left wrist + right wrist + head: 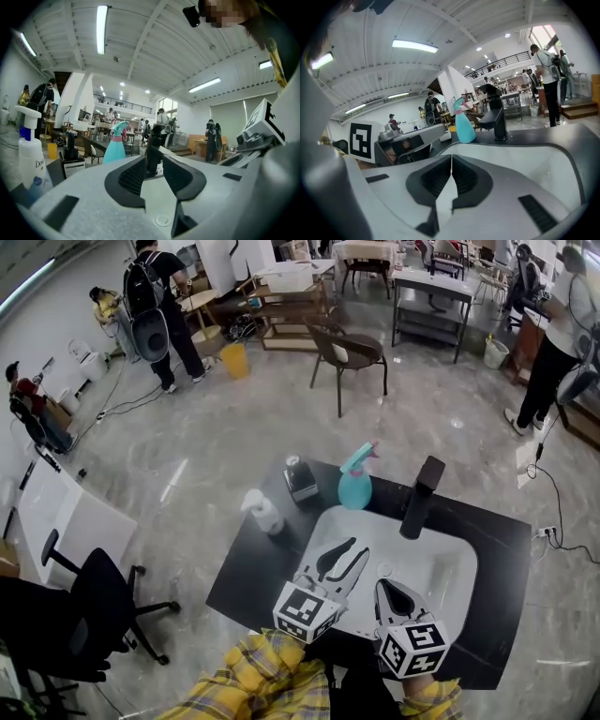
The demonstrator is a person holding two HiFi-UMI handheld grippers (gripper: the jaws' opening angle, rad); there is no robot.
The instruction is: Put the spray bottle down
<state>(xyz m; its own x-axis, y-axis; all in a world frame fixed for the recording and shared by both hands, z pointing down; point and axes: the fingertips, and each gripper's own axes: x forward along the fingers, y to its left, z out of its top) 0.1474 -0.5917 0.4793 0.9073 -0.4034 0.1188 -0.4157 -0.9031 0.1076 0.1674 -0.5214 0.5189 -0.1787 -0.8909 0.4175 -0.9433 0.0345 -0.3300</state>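
Observation:
The teal spray bottle (355, 482) with a pink nozzle stands upright on the black counter (253, 568), behind the white sink's (448, 570) far rim. No gripper touches it. My left gripper (343, 562) hovers over the sink's near-left part, well short of the bottle; its jaws are partly apart with nothing between them. In the left gripper view the spray bottle (115, 144) stands ahead and left of the left gripper (157, 174). My right gripper (395, 600) is over the sink's near edge, shut and empty. In the right gripper view the spray bottle (464, 124) stands far beyond the right gripper (450, 180).
A white pump bottle (263, 512) and a dark dispenser (300, 479) stand left of the spray bottle. A black faucet (422, 495) rises to its right. An office chair (94, 615) is left of the counter, a chair (349, 353) beyond it, and people stand around the room.

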